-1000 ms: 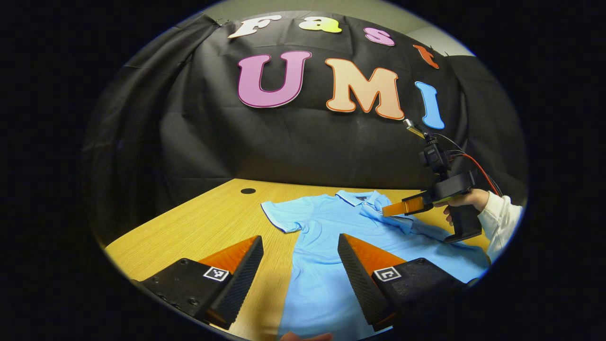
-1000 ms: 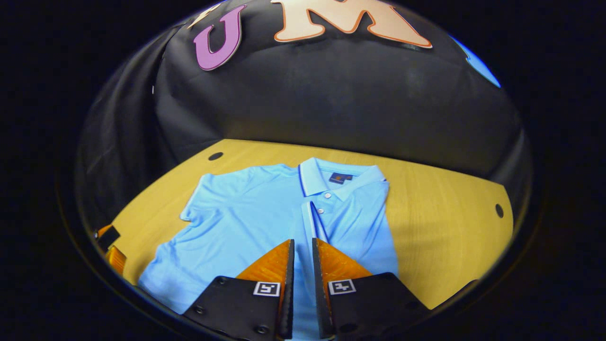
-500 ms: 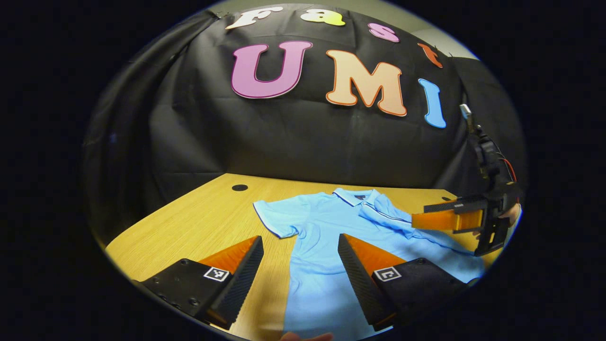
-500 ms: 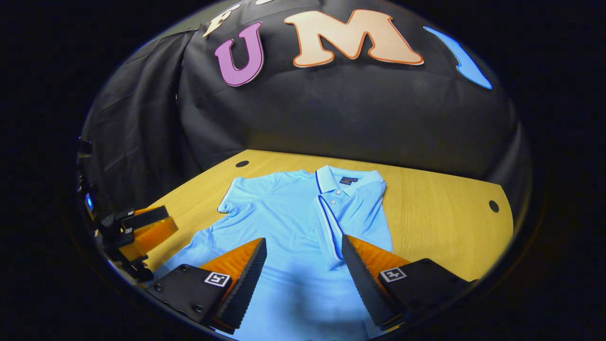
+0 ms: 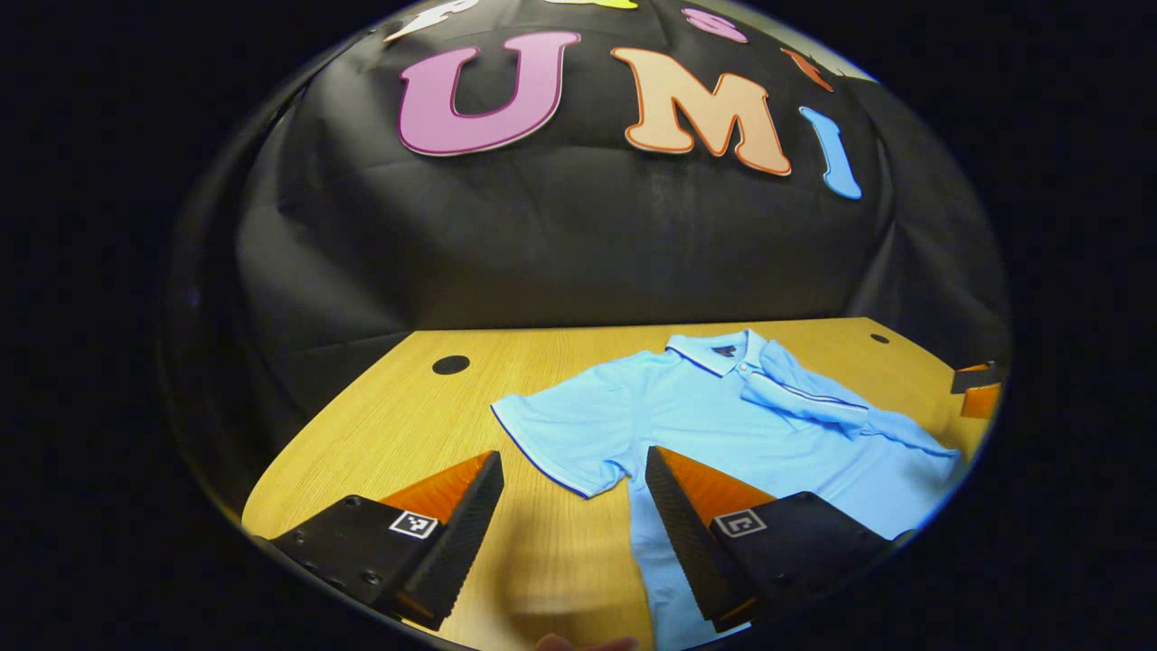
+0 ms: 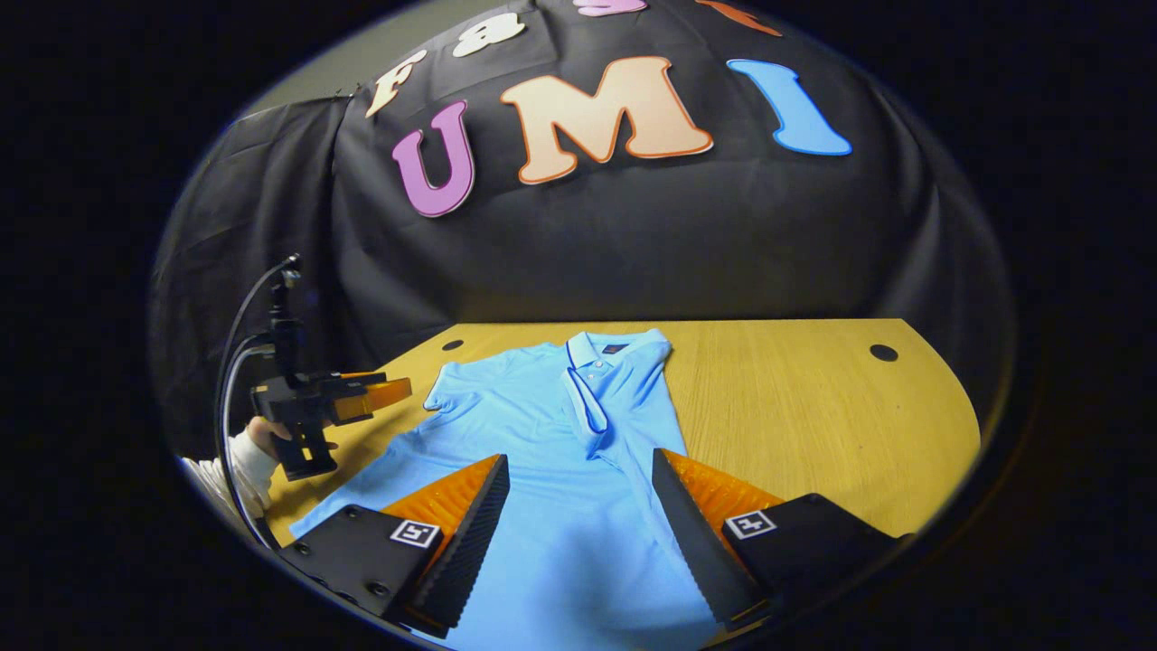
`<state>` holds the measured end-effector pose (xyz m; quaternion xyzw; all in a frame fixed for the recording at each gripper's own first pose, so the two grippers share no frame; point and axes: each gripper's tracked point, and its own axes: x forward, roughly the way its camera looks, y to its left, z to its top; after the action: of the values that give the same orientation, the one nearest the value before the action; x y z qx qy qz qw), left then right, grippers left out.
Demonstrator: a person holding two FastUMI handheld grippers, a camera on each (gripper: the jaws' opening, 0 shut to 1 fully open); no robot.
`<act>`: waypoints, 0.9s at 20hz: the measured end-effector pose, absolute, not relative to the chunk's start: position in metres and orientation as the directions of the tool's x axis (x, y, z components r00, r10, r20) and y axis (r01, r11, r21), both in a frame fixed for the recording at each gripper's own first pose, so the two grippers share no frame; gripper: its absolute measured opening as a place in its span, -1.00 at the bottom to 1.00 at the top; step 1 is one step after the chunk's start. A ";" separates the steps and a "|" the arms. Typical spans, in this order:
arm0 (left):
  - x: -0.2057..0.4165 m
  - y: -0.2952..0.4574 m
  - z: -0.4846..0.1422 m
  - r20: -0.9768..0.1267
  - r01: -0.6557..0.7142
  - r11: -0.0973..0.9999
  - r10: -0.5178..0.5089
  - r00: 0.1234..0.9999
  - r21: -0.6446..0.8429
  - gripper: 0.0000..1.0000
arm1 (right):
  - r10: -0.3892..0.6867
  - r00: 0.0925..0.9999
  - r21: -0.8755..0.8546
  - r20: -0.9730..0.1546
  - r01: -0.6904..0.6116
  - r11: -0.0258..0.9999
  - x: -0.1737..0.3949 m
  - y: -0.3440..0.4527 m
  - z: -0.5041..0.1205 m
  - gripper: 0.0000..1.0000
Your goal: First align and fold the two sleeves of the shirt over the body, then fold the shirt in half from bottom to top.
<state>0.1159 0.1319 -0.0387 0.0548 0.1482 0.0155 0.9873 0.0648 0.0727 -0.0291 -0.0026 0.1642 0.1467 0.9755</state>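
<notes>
Both grippers are sitting in new places compared with a second ago: the right gripper [image 6: 578, 542], whose fingers were nearly together over the placket then, is now hovering with its fingers wide apart and nothing between them, drawn back over the lower body of the shirt [image 6: 551, 434]. The left gripper [image 5: 571, 533] is hanging with its fingers spread wide too, gripping nothing, and the flat left sleeve [image 5: 560, 434] is now lying just ahead of its fingertips rather than farther off.

The light blue shirt is lying collar-away on the wooden table [image 5: 398, 425]. In the left gripper view, the right sleeve [image 5: 804, 393] is lying folded across the chest, a raised band running out from the collar [image 5: 714, 353], while the left sleeve is still spread out on the wood. That same view is catching just a corner of the right gripper at the far right edge, where half a second ago the whole tool was showing over the shirt.

In the right gripper view, the left gripper is showing at the left, held in a person's hand [image 6: 262, 434] with a white sleeve [image 6: 237, 466], beside the shirt's edge and apart from the cloth. A round hole [image 6: 883, 352] is showing in the bare tabletop to the right of the shirt.
</notes>
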 end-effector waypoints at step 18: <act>0.209 0.170 -0.080 -0.464 -0.030 0.986 0.105 0.879 0.165 0.87 | 0.010 0.974 0.020 -0.227 -0.005 1.000 0.007 -0.054 -0.006 0.97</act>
<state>0.2085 0.1699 -0.0799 0.0767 0.2431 0.0348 0.9663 0.0073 -0.0543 -0.0058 0.0098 0.1141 0.0037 0.9934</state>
